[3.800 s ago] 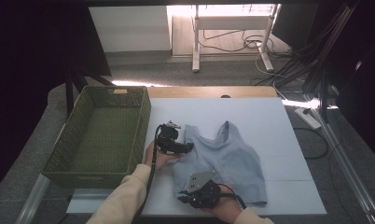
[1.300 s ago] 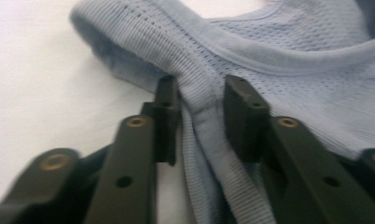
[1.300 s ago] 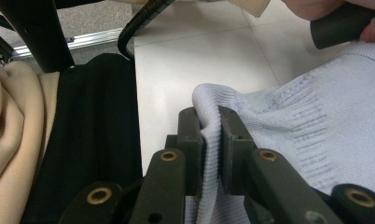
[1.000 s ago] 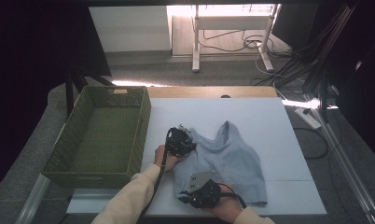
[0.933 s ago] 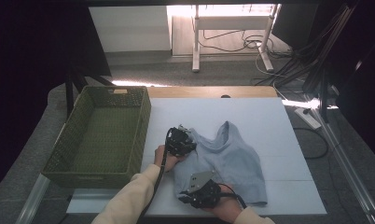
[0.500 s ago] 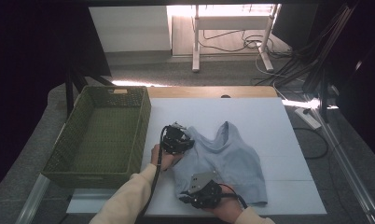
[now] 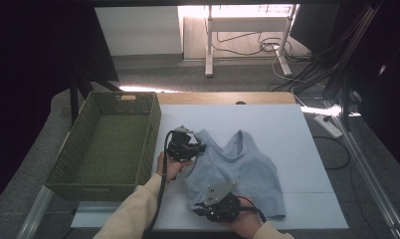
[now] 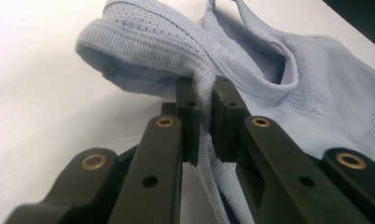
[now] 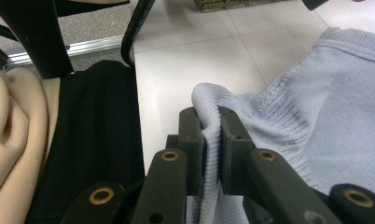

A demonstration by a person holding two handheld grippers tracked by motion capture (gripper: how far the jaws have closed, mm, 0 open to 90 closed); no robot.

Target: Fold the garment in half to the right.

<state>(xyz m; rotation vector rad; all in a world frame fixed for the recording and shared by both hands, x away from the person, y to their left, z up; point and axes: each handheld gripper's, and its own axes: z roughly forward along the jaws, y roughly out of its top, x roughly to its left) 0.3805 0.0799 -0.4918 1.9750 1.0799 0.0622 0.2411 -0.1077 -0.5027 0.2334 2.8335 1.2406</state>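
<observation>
Left gripper view: shoulder strap of the pale blue knit top pinched between the fingers of the left gripper, folded edge drooping. Right gripper view: ribbed hem bunched between the fingers of the right gripper, top otherwise flat on the white desk beside the green basket. Soft, light, stretchy, likely to sag and slide; best held at strap and hem bands.
</observation>
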